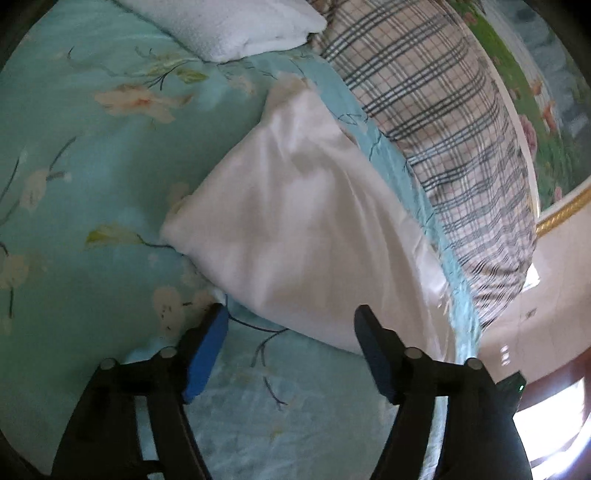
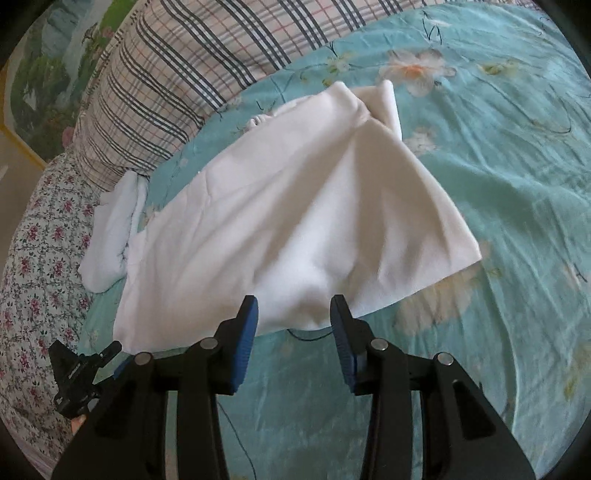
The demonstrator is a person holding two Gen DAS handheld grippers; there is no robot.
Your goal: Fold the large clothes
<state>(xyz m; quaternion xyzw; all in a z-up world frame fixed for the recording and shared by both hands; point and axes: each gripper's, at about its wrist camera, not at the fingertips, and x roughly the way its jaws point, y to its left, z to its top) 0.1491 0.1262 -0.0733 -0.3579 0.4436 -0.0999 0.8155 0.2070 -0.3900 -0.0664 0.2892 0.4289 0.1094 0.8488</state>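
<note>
A white garment (image 1: 291,221) lies folded into a long shape on the turquoise floral bedsheet (image 1: 92,147). It also shows in the right wrist view (image 2: 288,214), with loose folds and a sleeve end at the far side. My left gripper (image 1: 291,314) is open and empty, its blue-padded fingers just short of the garment's near edge. My right gripper (image 2: 293,306) is open and empty, its fingertips at the garment's near edge, a little above the sheet (image 2: 498,184).
A plaid pillow (image 1: 443,110) lies along the bed beside the garment and shows in the right wrist view (image 2: 177,66). A folded white towel (image 1: 236,26) lies farther off. A small rolled white cloth (image 2: 114,232) lies by the garment. A floral quilt (image 2: 33,266) is at the left.
</note>
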